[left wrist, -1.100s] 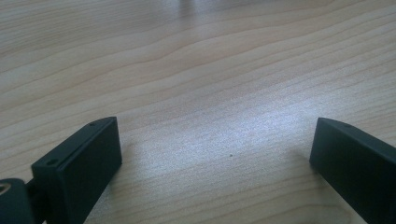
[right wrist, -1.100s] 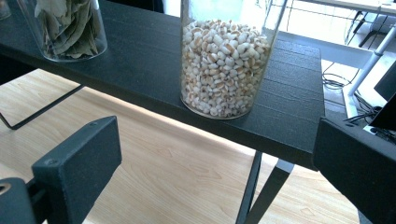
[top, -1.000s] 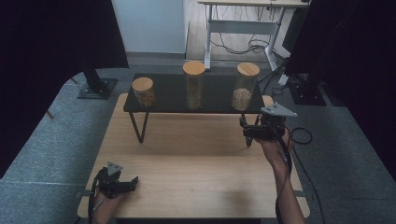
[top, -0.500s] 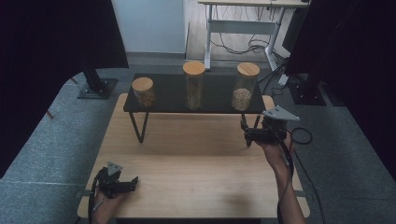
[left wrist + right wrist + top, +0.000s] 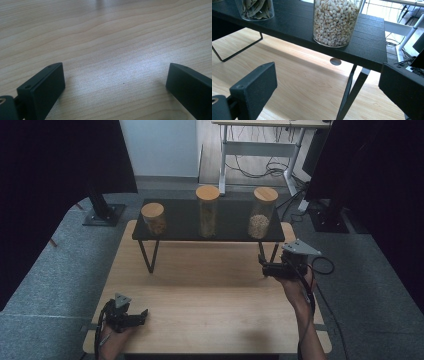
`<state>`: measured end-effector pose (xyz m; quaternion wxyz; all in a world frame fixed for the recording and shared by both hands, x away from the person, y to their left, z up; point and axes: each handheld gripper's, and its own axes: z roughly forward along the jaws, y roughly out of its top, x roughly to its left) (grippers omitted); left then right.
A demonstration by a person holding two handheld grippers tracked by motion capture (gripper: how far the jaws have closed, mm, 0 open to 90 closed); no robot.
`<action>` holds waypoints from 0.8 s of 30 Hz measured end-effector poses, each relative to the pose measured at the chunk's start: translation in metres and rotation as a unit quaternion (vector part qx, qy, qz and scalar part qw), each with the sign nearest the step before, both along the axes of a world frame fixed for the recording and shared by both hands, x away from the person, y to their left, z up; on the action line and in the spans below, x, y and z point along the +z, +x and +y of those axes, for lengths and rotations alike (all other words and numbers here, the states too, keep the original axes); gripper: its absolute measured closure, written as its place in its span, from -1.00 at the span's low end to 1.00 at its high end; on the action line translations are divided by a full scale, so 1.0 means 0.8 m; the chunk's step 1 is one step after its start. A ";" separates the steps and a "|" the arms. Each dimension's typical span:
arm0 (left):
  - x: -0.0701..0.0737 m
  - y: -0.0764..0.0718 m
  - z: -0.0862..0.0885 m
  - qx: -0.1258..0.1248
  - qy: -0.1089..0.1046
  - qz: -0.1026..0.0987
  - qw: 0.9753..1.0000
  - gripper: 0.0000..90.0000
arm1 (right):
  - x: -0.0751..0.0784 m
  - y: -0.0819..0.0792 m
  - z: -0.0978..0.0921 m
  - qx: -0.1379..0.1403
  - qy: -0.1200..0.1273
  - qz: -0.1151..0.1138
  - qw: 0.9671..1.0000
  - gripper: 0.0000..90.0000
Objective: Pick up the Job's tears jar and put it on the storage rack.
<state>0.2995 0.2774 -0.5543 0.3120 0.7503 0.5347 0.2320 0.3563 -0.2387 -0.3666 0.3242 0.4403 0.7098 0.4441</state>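
Three glass jars with wooden lids stand on a low black shelf [image 5: 180,229]: a short one [image 5: 153,218] at the left, a tall one [image 5: 208,211] in the middle, and one with pale beans [image 5: 262,213] at the right. My right gripper [image 5: 265,269] hovers open just in front of the shelf's right leg, below the bean jar. Its own view looks up at the bean jar [image 5: 335,21], a jar of dried leaves [image 5: 257,8] and the shelf edge [image 5: 294,28]; nothing lies between the jaws [image 5: 328,82]. My left gripper [image 5: 142,316] rests open on the wooden table near its front left corner, jaws [image 5: 116,77] wide over bare wood.
The wooden table [image 5: 210,290] stands on grey carpet. The shelf's thin black legs [image 5: 352,92] stand close to my right gripper. A cable hole [image 5: 335,61] is in the tabletop under the shelf. A desk with cables [image 5: 260,150] stands beyond the table.
My right gripper has drawn back slightly from the shelf toward the person's side. The left gripper has stayed put.
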 end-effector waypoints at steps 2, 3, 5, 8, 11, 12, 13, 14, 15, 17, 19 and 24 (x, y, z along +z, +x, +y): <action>0.000 0.000 0.000 0.000 0.000 0.000 1.000 -0.96 | -0.002 -0.002 -0.001 0.000 -0.001 0.000 1.000 -0.97; 0.000 0.000 0.000 0.000 0.000 0.000 1.000 -0.96 | -0.002 -0.002 -0.001 0.000 -0.002 -0.001 1.000 -0.97; 0.000 0.000 0.000 0.001 -0.001 -0.001 1.000 -0.96 | -0.004 -0.004 -0.001 0.000 -0.003 -0.001 1.000 -0.97; 0.000 0.000 0.000 -0.001 0.001 0.001 1.000 -0.96 | -0.006 -0.006 -0.001 -0.001 -0.006 -0.002 1.000 -0.97; 0.000 0.000 0.000 0.000 0.001 0.001 1.000 -0.96 | -0.008 -0.007 -0.002 -0.001 -0.007 -0.002 1.000 -0.97; 0.000 0.000 0.000 -0.001 0.001 0.001 1.000 -0.96 | -0.008 -0.008 -0.002 -0.001 -0.006 -0.002 1.000 -0.97; 0.000 0.000 0.000 -0.001 0.001 0.001 1.000 -0.96 | -0.009 -0.008 -0.002 -0.001 -0.006 -0.001 1.000 -0.97; 0.000 0.000 0.000 -0.001 0.001 0.001 1.000 -0.96 | -0.010 -0.009 -0.002 -0.001 -0.006 -0.001 1.000 -0.97; 0.000 0.000 0.000 -0.001 0.001 0.001 1.000 -0.96 | -0.010 -0.009 -0.002 -0.001 -0.006 -0.001 1.000 -0.97; 0.000 0.000 0.000 -0.001 0.001 0.001 1.000 -0.96 | -0.012 -0.011 -0.002 0.000 -0.006 -0.001 1.000 -0.97; 0.000 0.000 0.000 -0.001 0.001 0.001 1.000 -0.96 | -0.013 -0.012 -0.003 0.001 -0.006 0.000 1.000 -0.97; 0.000 0.000 0.000 0.000 0.001 0.001 1.000 -0.96 | -0.019 -0.015 -0.004 0.000 -0.009 0.000 1.000 -0.97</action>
